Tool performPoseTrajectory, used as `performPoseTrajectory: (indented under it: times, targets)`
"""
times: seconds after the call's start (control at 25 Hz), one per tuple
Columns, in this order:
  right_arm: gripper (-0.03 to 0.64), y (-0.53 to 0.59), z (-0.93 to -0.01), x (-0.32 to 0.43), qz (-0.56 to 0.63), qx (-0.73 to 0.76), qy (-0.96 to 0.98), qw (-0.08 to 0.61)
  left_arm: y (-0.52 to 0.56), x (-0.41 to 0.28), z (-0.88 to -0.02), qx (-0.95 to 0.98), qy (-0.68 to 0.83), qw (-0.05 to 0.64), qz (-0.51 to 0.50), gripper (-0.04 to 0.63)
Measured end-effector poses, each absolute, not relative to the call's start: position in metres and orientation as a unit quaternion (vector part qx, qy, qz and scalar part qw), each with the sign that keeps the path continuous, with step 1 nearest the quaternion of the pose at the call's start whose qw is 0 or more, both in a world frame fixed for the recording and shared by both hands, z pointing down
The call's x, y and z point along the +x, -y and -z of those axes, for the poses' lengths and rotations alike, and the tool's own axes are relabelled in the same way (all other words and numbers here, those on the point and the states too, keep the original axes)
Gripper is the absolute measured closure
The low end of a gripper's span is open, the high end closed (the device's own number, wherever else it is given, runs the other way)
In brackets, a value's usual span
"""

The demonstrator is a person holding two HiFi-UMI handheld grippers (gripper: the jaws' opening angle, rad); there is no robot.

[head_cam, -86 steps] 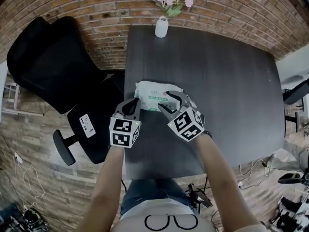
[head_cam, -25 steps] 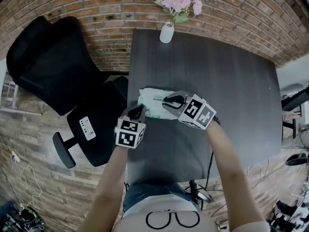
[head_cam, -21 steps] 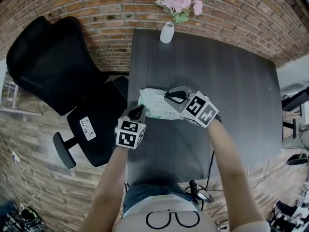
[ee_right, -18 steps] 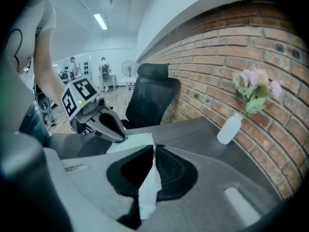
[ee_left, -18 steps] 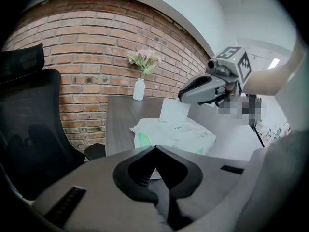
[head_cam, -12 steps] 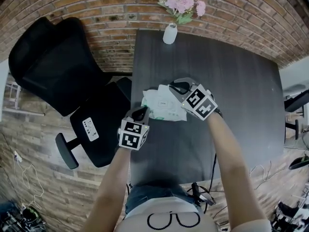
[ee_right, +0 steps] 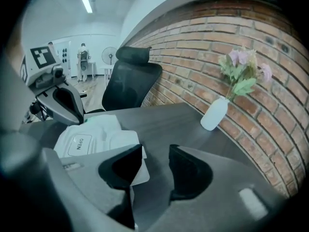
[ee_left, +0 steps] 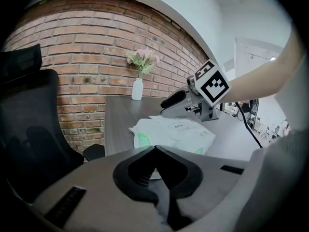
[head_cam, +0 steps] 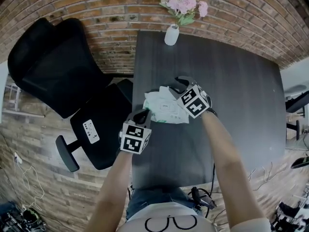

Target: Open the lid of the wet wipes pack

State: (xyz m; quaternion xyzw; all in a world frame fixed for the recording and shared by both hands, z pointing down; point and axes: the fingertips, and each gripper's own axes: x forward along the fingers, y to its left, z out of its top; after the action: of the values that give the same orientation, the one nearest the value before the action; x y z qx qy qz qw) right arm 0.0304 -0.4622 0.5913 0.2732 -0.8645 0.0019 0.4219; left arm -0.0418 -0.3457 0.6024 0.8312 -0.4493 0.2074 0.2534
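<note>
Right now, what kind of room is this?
Probably an office or workroom. A big black office chair on wheels stands beside a long dark table. There is a brick wall behind them, and a white vase of pink flowers stands at the table's far end.

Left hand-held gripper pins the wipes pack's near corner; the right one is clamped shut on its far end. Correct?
No. The right gripper view shows the right hand-held gripper with jaws apart, just opened, gripping nothing; the wet wipes pack lies just beside them. The left hand-held gripper does pin the near corner.
</note>
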Motion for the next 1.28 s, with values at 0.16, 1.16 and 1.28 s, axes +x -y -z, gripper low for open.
performPoseTrajectory:
  times: [0.16,1.16,1.28]
  targets:
    - [0.451,0.464,-0.593,0.031,-0.011,0.286,0.862,0.418,0.346,-0.041,-0.604,0.831,0.448,0.251,-0.213,0.597]
    - [0.615,0.327,-0.397,0.05,0.058,0.349,0.894,0.276,0.296,-0.057,-0.45,0.831,0.526,0.134,-0.118,0.597]
    - [0.615,0.302,-0.363,0.052,0.063,0.368,0.899,0.23,0.287,-0.055,-0.412,0.836,0.532,0.096,-0.098,0.597]
